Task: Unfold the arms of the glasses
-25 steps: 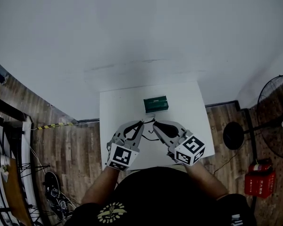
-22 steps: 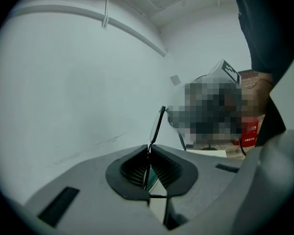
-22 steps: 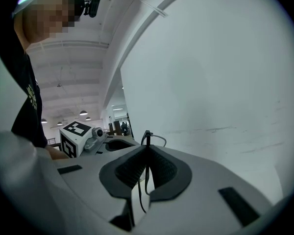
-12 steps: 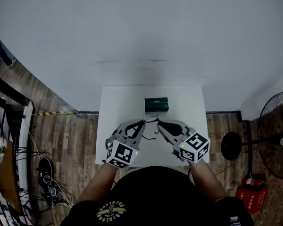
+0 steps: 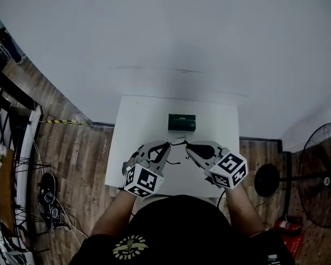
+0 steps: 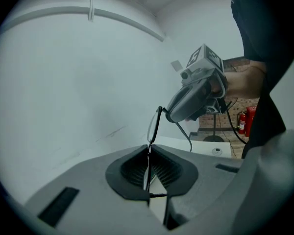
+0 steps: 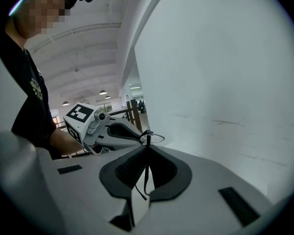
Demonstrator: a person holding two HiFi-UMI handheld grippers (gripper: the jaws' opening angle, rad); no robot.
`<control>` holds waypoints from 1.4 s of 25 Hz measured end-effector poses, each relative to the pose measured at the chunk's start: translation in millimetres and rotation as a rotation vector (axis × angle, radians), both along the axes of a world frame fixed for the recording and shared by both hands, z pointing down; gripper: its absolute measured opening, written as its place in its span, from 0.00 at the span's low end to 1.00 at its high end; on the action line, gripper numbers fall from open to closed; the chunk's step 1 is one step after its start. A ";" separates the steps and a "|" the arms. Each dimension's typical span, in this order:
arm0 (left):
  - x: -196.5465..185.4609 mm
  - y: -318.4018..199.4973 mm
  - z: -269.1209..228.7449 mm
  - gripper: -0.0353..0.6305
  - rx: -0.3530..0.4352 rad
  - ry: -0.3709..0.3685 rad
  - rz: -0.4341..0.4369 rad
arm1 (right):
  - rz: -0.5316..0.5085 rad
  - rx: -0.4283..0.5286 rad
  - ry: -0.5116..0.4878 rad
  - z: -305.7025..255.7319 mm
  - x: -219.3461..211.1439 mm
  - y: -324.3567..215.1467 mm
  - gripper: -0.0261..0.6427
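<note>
The thin dark-framed glasses (image 5: 178, 143) hang between my two grippers above the white table (image 5: 132, 120), just in front of a green case (image 5: 182, 122). My left gripper (image 5: 166, 146) is shut on one end of the frame; in the left gripper view its jaws (image 6: 148, 148) pinch the rim below a lens (image 6: 153, 126). My right gripper (image 5: 188, 146) is shut on the other end, and in the right gripper view (image 7: 147, 146) a thin dark piece of the glasses runs down between its pads. One arm (image 6: 186, 136) dangles under the frame.
A plain grey wall rises behind the table. Wooden floor lies on both sides. A standing fan (image 5: 320, 186) and its round base (image 5: 266, 179) are at the right, a red extinguisher (image 5: 287, 225) beside them. Shoes (image 5: 47, 195) and a rack are at the left.
Both grippers have shifted a little while still holding the glasses between them, and the right gripper has turned somewhat. The head view has swung, so the table sits differently in the picture.
</note>
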State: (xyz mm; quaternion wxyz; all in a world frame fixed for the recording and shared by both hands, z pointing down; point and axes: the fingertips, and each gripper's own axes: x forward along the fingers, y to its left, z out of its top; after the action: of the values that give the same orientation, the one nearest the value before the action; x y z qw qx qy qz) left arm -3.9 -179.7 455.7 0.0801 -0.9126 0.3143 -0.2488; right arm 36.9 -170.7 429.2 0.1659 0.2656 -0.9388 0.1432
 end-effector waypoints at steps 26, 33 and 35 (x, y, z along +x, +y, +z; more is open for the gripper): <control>-3.7 8.9 11.2 0.09 0.008 -0.194 0.038 | -0.069 -0.010 0.186 22.9 2.4 11.7 0.07; -11.5 -2.9 7.4 0.09 -0.148 0.112 -0.043 | 0.024 0.025 0.093 17.2 1.2 6.8 0.32; -19.4 -6.8 5.2 0.09 -0.160 0.150 -0.081 | 0.066 0.062 0.054 5.6 1.0 3.4 0.34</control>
State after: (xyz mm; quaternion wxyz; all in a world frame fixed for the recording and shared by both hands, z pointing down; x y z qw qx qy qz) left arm -23.3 -186.5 460.9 -0.0268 -0.9187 0.3352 -0.2073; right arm 37.9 -167.3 434.7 0.1778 0.3051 -0.9288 0.1123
